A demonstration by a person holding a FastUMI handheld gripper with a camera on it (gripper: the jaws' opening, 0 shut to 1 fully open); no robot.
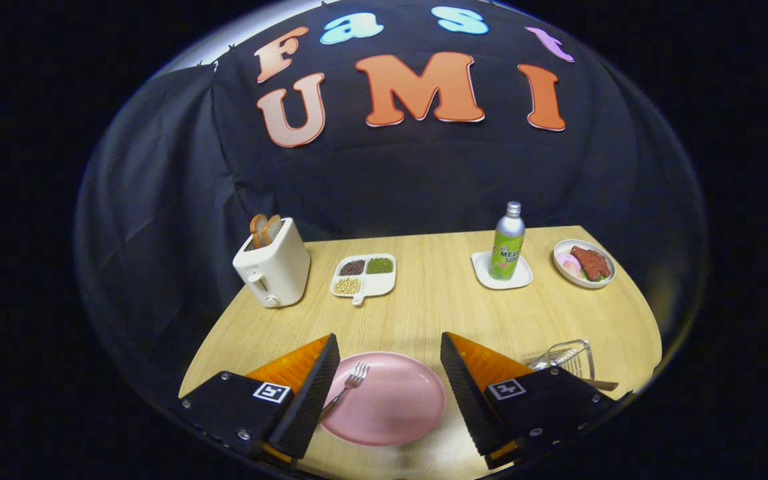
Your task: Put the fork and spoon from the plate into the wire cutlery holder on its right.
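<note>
A: How does the gripper (389,373) sit?

B: It hovers over the near edge of the surface (437,313), looking forward and down, fingers spread wide with nothing between the pads. The pink plate (394,403) lies between the two fingers.

A: And the fork (346,390)?

B: On the plate's left part, tines pointing toward the far edge, its handle running back under the left finger (304,393). That finger hides the handle's end.

A: The wire cutlery holder (567,357)?

B: Just right of the plate, near the surface's right edge, partly covered by the right finger (467,387). Something metal lies in it, and a handle sticks out to the right; I cannot tell whether that is the spoon.

A: What else stands around?

B: Along the far edge, from left to right: a white toaster (274,267) with bread slices (264,229) in its slots, a white divided dish (364,275) of beans and grains, a green bottle (508,243) upright on a white coaster (484,273), and a small bowl (601,279) of meat near the far right corner. All are well apart from the plate.
</note>
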